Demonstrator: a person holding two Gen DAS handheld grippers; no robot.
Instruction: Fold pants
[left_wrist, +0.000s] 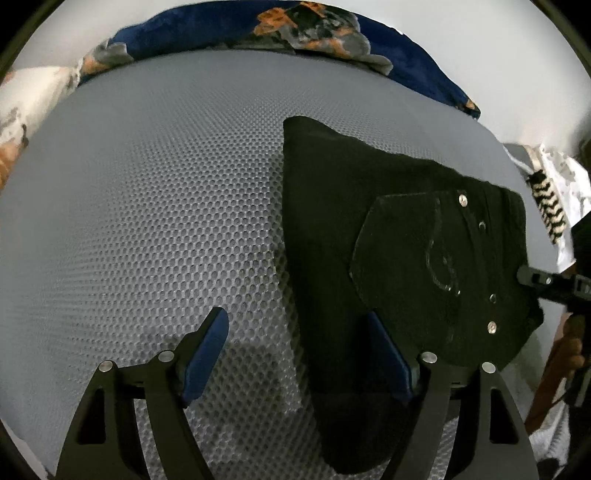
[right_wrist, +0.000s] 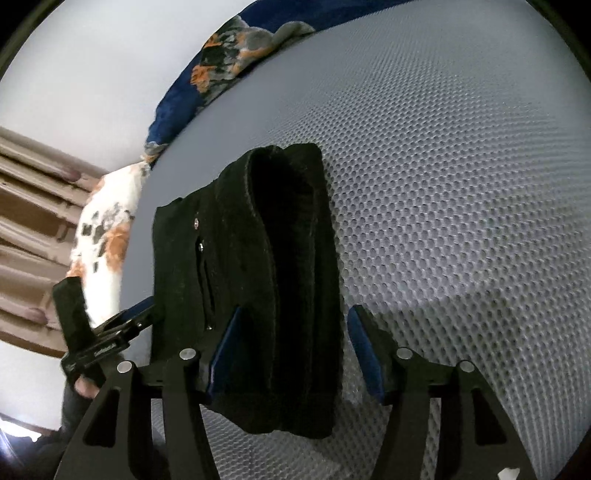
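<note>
The black pants (left_wrist: 399, 229) lie folded into a compact stack on the grey mesh mattress (left_wrist: 147, 221), back pocket and metal rivets facing up. My left gripper (left_wrist: 295, 350) is open just above the mattress, its right pad at the stack's left edge and its left pad over bare mesh. The right gripper (left_wrist: 526, 275) reaches the stack's waistband end from the right side. In the right wrist view the pants (right_wrist: 258, 240) run lengthwise away from me. My right gripper (right_wrist: 295, 350) is open astride the near folded edge, a gap showing beside its right pad (right_wrist: 364, 350). The left gripper (right_wrist: 142, 314) is at the stack's left side.
A blue floral blanket (left_wrist: 314, 29) is bunched along the mattress's far edge. A white patterned pillow (right_wrist: 107, 236) lies off the corner, with brown wooden slats (right_wrist: 29, 206) behind it. Bare mesh mattress (right_wrist: 461, 184) stretches beside the stack. A hand (left_wrist: 569, 354) holds the right tool.
</note>
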